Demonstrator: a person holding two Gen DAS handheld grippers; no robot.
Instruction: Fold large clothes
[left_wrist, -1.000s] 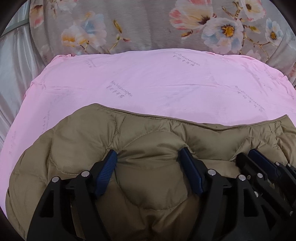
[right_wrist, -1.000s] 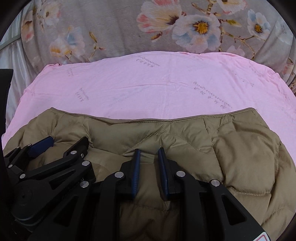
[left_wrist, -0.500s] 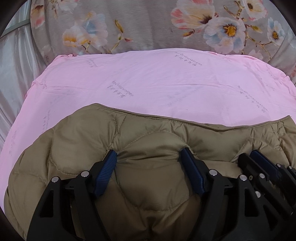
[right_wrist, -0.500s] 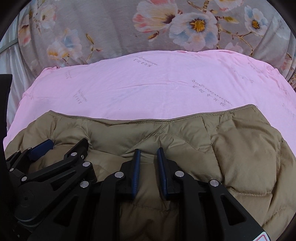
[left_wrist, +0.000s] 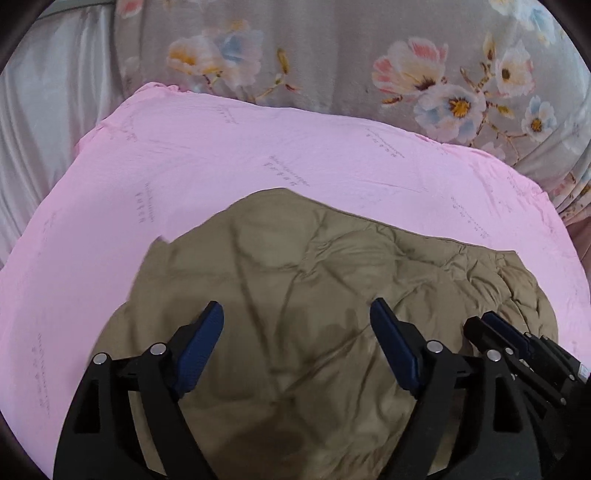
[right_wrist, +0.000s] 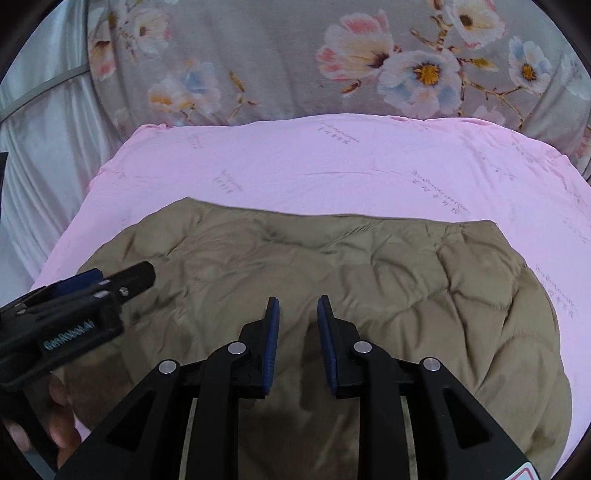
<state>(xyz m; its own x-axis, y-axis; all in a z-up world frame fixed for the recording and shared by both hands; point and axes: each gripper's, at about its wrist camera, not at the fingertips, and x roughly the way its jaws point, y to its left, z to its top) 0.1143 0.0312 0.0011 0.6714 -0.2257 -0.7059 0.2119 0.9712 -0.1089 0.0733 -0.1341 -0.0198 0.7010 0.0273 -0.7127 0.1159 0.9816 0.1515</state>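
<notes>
Looking down past my left gripper (left_wrist: 297, 334), I see its jaws wide apart; they have just been opening, and nothing is pinched between them. The brown puffy jacket (left_wrist: 314, 280) lies below and beyond both sets of jaws, spread on the pink sheet (left_wrist: 295, 155) of the bed. My right gripper (right_wrist: 298, 314) has jaws close together with a small gap, holding nothing. A flowered blanket (right_wrist: 332, 59) sits beyond the sheet.

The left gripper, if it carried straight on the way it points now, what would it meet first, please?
Most likely the olive quilted jacket lying on the pink sheet; the left gripper hangs open above it, though depth is unclear.
</notes>
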